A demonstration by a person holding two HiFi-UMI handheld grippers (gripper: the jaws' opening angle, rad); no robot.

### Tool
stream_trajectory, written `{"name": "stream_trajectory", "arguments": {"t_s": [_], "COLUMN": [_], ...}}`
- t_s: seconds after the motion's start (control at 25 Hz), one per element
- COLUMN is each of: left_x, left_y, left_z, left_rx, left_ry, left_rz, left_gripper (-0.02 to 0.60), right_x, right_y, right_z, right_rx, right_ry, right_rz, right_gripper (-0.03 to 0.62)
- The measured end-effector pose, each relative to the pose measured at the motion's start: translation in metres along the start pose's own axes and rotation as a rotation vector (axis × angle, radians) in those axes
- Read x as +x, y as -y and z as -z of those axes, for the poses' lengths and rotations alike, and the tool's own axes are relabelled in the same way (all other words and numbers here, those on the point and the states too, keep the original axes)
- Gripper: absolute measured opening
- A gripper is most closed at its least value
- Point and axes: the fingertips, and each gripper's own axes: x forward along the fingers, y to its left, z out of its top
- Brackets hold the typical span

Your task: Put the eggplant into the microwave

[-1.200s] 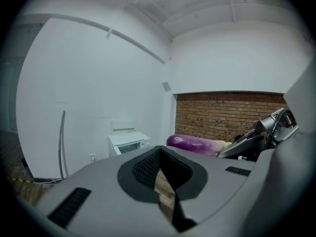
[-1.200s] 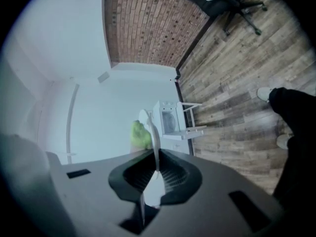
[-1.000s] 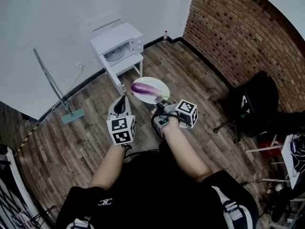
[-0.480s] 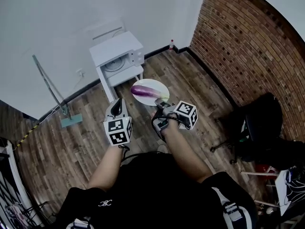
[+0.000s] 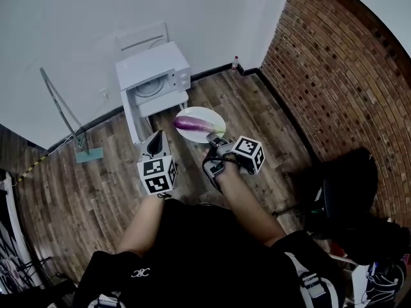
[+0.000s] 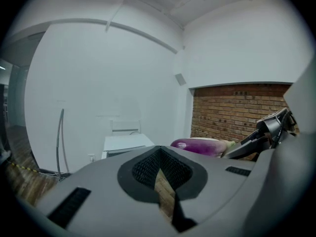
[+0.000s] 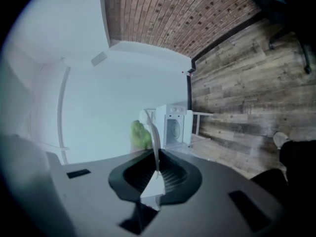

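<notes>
The step in hand is the carry. I am walking the load across the wood floor (image 5: 77, 191) toward the microwave (image 5: 154, 72), and the putting-in has not begun.

The microwave sits on a small white stand (image 5: 162, 102) against the wall. It faces me, with a round shape showing in its front. I cannot tell from here whether its door is open or whether that circle is a window.

Just in front of the microwave, held in the air on its right-hand side, is a white plate (image 5: 210, 115). The eggplant (image 5: 191, 124) lies across the plate, purple body toward the microwave and green stem end toward me.

The right gripper (image 5: 212, 140) carries the plate. Its fingers pinch the rim, which its own view shows edge-on running straight out from between them.

The left gripper (image 5: 156, 141) hangs beside the plate, in front of the stand and clear of everything. Its fingers are pressed together with nothing between them.

The next move, as I judge it, is to close the remaining gap and keep the plate level so the eggplant does not roll off. If the door proves shut, the left gripper is free to open it. The plate can then go in through the opening.
</notes>
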Motion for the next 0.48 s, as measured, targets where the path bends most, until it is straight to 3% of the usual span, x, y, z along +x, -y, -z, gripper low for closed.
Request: {"name": "stream_trajectory", "arguments": {"t_s": [0.48], "left_x": [0.047], "left_y": [-0.007], "left_z": [0.016], "left_rx": [0.012], "left_ry": [-0.053], "left_rz": [-0.063], "left_gripper": [0.000], "right_x": [0.043], "right_y": [0.011], "right_z": [-0.026], "right_rx": [0.016], "right_ry": [-0.086], "right_rz": [0.029], "right_gripper": [0.031]}}
